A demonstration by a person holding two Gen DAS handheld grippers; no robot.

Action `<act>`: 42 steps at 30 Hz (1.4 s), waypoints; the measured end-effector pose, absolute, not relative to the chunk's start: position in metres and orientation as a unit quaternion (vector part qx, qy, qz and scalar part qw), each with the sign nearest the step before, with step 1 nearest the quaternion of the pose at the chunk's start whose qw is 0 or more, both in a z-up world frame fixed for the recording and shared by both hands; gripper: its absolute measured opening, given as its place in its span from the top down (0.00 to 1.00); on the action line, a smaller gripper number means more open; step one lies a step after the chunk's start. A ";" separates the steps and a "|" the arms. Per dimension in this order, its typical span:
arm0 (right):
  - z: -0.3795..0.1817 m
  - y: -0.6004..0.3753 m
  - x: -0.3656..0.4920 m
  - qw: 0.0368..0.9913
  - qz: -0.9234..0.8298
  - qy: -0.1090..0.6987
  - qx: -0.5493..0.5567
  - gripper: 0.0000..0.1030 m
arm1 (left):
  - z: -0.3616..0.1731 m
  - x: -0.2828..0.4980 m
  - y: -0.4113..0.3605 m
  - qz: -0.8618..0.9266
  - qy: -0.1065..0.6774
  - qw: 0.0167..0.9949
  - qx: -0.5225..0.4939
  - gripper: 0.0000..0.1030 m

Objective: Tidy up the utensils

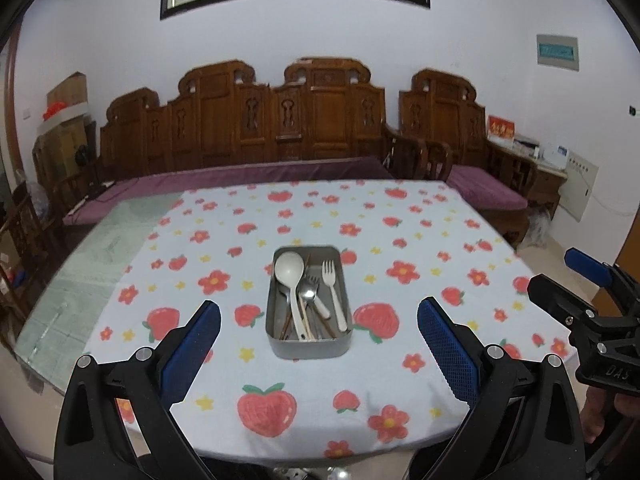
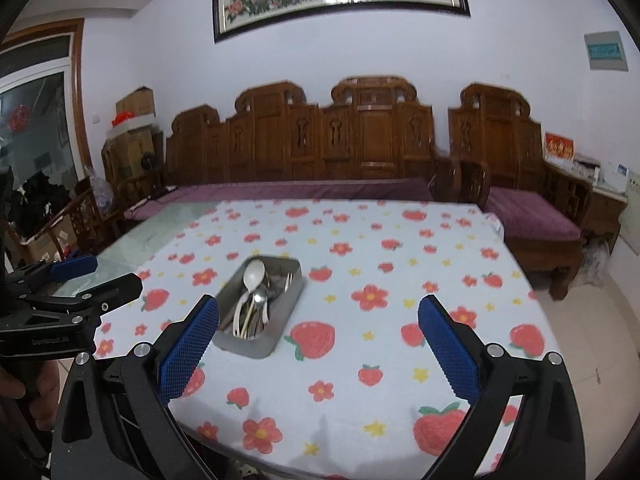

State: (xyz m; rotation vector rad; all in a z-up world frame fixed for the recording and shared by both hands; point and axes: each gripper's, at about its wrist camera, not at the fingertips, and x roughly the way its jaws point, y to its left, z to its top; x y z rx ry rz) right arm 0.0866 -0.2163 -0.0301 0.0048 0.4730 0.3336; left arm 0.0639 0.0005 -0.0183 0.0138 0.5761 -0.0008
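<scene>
I am reading "DAS" in raised letters on the black body of my right gripper [image 1: 592, 280] as it is showing in the left wrist view. The embossed word on my left gripper [image 2: 80, 284] is staying too blurred to read (likewise the yellow characters on the red sign [image 1: 500, 133]).

My left gripper [image 1: 318, 356] hangs in front of the tray [image 1: 309, 346] on the worktop [image 1: 400, 380]; spoon [image 1: 291, 276] left of fork [image 1: 332, 284] inside. My right gripper [image 2: 319, 354] sits right of it, bench [image 1: 256, 172] behind.
</scene>
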 end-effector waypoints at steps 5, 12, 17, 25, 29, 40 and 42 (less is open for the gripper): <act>-0.002 -0.219 0.062 0.968 0.160 0.195 -0.004 0.03 | 0.008 0.046 -0.006 -0.001 0.252 0.968 0.009 0.08; 0.020 -0.226 0.041 0.973 0.155 0.171 0.004 0.03 | 0.028 0.026 -0.013 0.005 0.221 0.975 0.014 0.08; 0.025 -0.227 0.036 0.974 0.153 0.165 0.004 0.03 | 0.034 0.020 -0.014 0.008 0.211 0.977 0.012 0.08; 0.025 -0.227 0.035 0.975 0.150 0.166 0.004 0.03 | 0.035 0.018 -0.014 0.007 0.210 0.978 0.010 0.08; 0.025 -0.227 0.036 0.975 0.151 0.166 0.005 0.03 | 0.035 0.018 -0.014 0.008 0.210 0.978 0.010 0.08; 0.023 -0.231 0.034 0.975 0.146 0.165 0.004 0.03 | 0.037 0.013 -0.014 0.005 0.205 0.979 0.006 0.08; 0.024 -0.232 0.032 0.976 0.145 0.164 0.003 0.03 | 0.038 0.012 -0.015 0.004 0.204 0.979 0.006 0.08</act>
